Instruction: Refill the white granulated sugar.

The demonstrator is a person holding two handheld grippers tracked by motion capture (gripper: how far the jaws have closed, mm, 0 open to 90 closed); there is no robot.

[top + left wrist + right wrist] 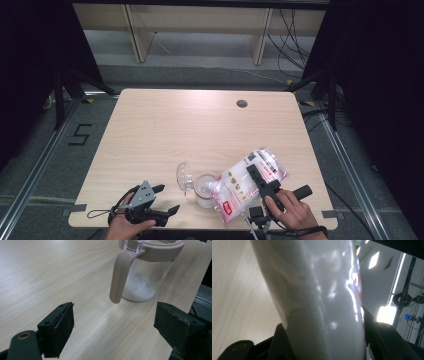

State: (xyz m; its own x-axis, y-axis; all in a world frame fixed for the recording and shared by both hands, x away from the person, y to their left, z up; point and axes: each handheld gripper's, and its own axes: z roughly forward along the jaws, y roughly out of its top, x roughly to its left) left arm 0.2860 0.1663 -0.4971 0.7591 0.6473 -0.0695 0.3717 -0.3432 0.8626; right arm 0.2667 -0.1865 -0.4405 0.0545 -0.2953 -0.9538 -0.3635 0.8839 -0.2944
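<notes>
I've got the R gripper (260,181) clamped on the bag of white powder (248,181), lower centre, tipped so its corner feeds the clear jar (205,191), lid (183,176) flipped open. L gripper (161,200) idle lower left, jaws spread.

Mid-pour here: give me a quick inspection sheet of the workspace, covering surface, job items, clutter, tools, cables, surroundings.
Surface: light wood table, bare apart from the job items.
Job's things: clear jar with hinged lid open, some white powder inside; bag tilted over its mouth.
Clutter: nothing seen.
Tools: right tool clamped on the bag; left tool open, short of the jar handle.
Cables: bundle on floor beyond table.
Surroundings: black curtains, floor marking "5".
</notes>
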